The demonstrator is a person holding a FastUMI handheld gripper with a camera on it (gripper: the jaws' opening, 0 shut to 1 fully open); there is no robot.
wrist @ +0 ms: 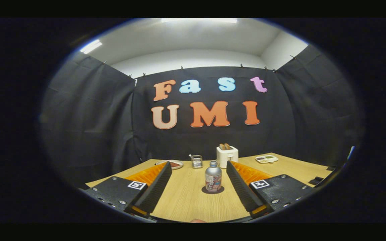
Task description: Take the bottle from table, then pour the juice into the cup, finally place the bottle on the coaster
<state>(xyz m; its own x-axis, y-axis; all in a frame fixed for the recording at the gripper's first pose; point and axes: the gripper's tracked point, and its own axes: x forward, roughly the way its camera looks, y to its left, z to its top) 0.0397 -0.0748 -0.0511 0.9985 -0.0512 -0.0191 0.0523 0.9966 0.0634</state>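
Observation:
A small silver bottle [213, 180] with a printed label and a screw cap stands upright on a dark round coaster [212, 190] on the wooden table [183, 201]. It sits between my two fingers, nearer the right finger [243, 187] than the left finger [154, 189], and neither touches it. My gripper [199, 163] is open wide. Beyond the fingertips, a little left of the bottle, stands a clear glass cup [196, 161] with a handle.
A white toaster [227, 156] with two slices in it stands behind the bottle. A plate [175, 164] with food lies left of the cup, and a small white tray [266, 159] lies at the back right. Black cloth walls close in the table.

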